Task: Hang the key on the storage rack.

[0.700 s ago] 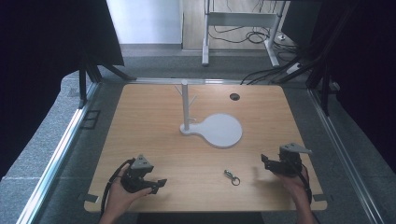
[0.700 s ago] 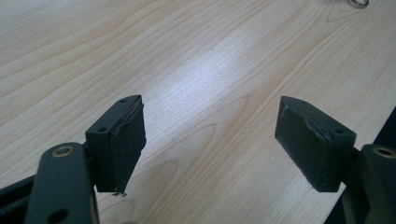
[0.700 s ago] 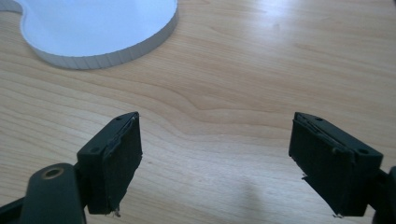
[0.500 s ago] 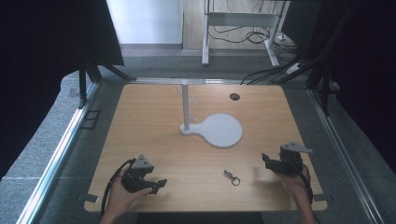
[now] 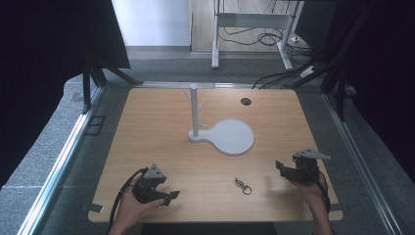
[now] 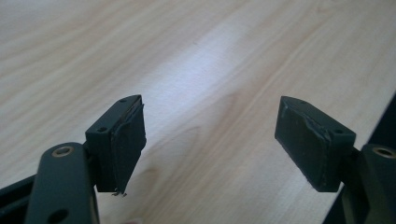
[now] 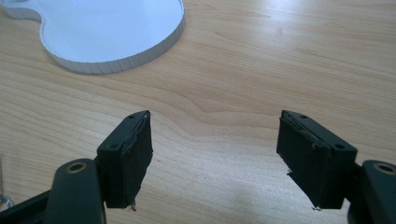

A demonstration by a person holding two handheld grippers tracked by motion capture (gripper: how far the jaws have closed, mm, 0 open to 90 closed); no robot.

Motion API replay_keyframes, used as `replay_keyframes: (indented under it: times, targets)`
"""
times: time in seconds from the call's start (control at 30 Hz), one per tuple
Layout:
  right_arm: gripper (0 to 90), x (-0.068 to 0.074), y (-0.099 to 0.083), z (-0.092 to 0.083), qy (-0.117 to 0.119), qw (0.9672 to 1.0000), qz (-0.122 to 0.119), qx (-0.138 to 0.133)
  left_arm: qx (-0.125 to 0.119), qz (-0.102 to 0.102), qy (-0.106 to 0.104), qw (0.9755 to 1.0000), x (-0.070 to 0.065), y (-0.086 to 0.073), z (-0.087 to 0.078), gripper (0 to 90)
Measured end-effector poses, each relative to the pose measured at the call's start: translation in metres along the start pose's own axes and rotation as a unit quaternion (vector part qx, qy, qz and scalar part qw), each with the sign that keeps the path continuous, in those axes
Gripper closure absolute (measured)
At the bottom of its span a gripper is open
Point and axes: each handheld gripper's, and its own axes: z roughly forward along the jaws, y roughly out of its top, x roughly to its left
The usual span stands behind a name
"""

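On the wooden tabletop (image 5: 161, 122) a white stand (image 5: 222, 132) sits near the middle. The left gripper (image 5: 171, 196) is at 7 o'clock and the right gripper (image 5: 280, 166) at 4 o'clock, both with fingers wide open and empty. A little metal clip (image 5: 242, 185) lies between them at 6 o'clock.

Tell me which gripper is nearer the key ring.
Right. The right gripper sits just right of the key ring; the left gripper lies farther off on its left.

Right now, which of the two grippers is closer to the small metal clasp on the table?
The right gripper is somewhat closer; the clasp lies right of centre, farther from the left gripper.
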Motion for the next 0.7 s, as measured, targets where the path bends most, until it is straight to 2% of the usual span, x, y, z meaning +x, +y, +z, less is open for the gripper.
replay_keyframes:
  times: [0.1, 0.33, 0.43, 0.6, 0.7]
  targets:
    - [29.6, -0.0013, -0.0008, -0.0032, 0.005, 1.0000, 0.001, -0.003, -0.002, -0.005, 0.000, 1.0000, -0.0004, -0.0004, 0.0012, 25.1]
    - [34.4, 0.0020, -0.0015, -0.0023, 0.032, 0.9992, -0.023, 0.006, -0.002, -0.008, 0.005, 1.0000, 0.0020, -0.0007, 0.0011, 25.1]
    - [36.6, 0.0036, -0.0012, -0.0031, 0.036, 0.9989, -0.030, 0.009, -0.001, -0.008, 0.004, 1.0000, 0.0021, -0.0010, 0.0021, 25.1]
    - [40.2, 0.0062, -0.0004, -0.0041, 0.048, 0.9981, -0.037, 0.015, 0.000, -0.002, 0.001, 1.0000, -0.0006, 0.0000, 0.0025, 25.1]
    - [41.9, 0.0086, 0.0001, -0.0041, 0.057, 0.9973, -0.042, 0.019, 0.000, -0.008, 0.003, 1.0000, 0.0013, -0.0005, 0.0029, 25.1]
